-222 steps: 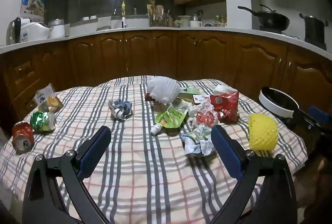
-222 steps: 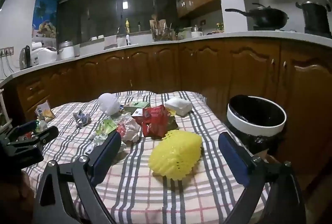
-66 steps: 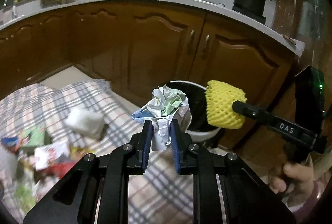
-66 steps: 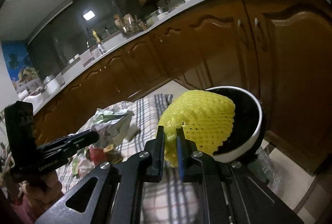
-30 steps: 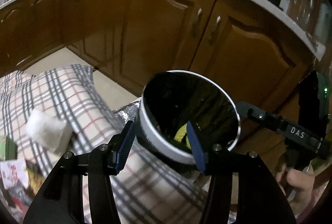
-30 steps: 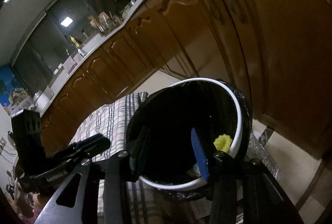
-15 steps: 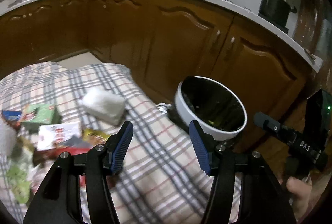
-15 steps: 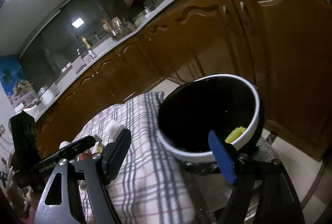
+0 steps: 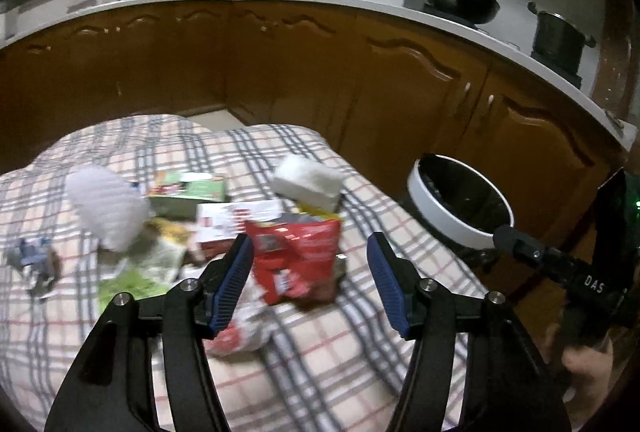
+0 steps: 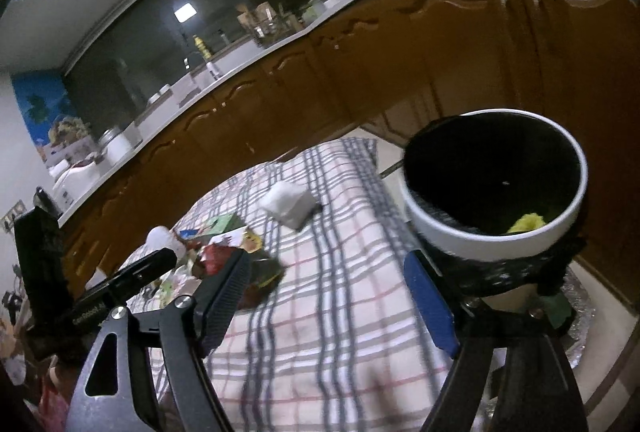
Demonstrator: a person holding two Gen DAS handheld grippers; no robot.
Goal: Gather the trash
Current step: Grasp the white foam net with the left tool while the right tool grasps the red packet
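Observation:
My left gripper (image 9: 310,284) is open and empty above the plaid table, just short of a red snack bag (image 9: 298,258). Around it lie a white foam block (image 9: 306,181), a white foam net (image 9: 106,207), a green carton (image 9: 186,187), a red-and-white wrapper (image 9: 236,220) and a green pouch (image 9: 132,278). My right gripper (image 10: 328,298) is open and empty over the table's right edge, beside the white-rimmed trash bin (image 10: 496,228). The yellow foam net (image 10: 526,222) lies inside the bin. The bin also shows in the left wrist view (image 9: 460,207).
The plaid tablecloth (image 10: 332,336) ends close to the bin. Brown cabinets (image 9: 400,87) run behind the table and bin. A crumpled blue-white wrapper (image 9: 34,262) lies at the table's far left. The right gripper (image 9: 560,264) shows at the right of the left wrist view.
Both grippers have dropped their trash into the bin and opened. The left gripper has swung back left over the table to the red bag. The right gripper has pulled back from the bin.

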